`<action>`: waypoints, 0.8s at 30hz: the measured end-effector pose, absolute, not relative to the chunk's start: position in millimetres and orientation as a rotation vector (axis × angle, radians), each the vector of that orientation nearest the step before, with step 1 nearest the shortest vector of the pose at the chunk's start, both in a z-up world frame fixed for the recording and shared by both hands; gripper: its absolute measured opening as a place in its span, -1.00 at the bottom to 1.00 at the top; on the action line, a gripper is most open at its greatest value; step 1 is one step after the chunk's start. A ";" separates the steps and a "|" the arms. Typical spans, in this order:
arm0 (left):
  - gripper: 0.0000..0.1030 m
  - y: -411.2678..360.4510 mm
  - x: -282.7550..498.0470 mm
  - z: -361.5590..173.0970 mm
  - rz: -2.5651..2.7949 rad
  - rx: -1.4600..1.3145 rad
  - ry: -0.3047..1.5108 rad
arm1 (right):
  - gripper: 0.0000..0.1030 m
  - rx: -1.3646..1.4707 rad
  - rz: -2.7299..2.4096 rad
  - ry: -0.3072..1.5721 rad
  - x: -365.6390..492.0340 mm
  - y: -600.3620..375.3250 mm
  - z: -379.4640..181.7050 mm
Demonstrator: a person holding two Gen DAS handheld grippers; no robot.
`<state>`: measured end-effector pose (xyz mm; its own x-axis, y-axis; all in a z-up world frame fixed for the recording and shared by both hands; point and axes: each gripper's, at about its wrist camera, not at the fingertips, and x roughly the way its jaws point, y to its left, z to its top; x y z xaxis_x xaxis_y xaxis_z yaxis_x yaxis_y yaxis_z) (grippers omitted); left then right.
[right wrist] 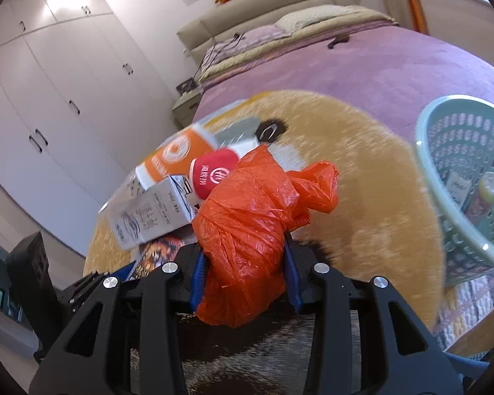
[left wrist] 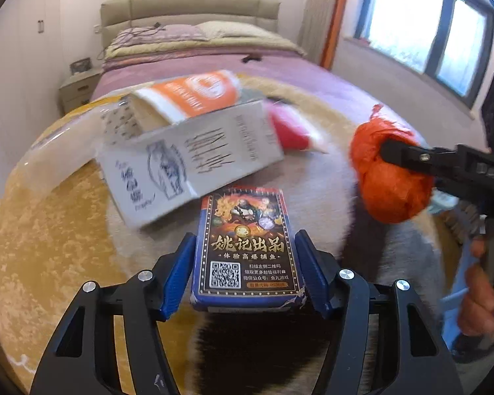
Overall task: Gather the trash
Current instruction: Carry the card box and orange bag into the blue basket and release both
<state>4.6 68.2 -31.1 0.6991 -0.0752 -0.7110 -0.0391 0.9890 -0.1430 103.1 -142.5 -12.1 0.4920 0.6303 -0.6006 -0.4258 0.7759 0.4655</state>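
My left gripper [left wrist: 245, 250] is shut on a dark card box [left wrist: 247, 247] with a QR code, held above the yellow rug. My right gripper [right wrist: 243, 256] is shut on a crumpled orange plastic bag [right wrist: 253, 230]; the bag also shows in the left wrist view [left wrist: 388, 177] at the right. A white carton [left wrist: 187, 161], an orange-and-white carton [left wrist: 194, 95] and a red-and-white cup [right wrist: 214, 174] lie in a pile on the rug. A pale green basket [right wrist: 444, 197] at the right of the right wrist view holds some items.
A round yellow animal-pattern rug [left wrist: 49, 230] lies on a purple bedspread [right wrist: 378, 65]. The headboard [left wrist: 187, 10] and pillows are beyond. White wardrobes [right wrist: 49, 98] stand at left. A window [left wrist: 428, 29] is at right.
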 end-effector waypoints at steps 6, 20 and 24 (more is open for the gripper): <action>0.14 39.5 -3.7 -1.3 -0.102 -0.166 0.674 | -0.30 0.281 0.601 0.770 101.9 -171.3 3.1; 0.14 -71.1 68.7 59.8 -0.316 -0.091 0.518 | -0.30 0.267 0.386 0.636 127.8 -260.8 31.4; 0.14 -110.7 102.9 59.0 -0.365 -0.061 0.537 | -0.30 0.288 0.288 0.637 149.4 -297.2 25.2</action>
<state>102.9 -110.7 59.0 0.7964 -0.3557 -0.4891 0.3239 0.9338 -0.1518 149.4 -297.2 25.2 0.7670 0.3485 -0.5388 -0.1737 0.9211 0.3486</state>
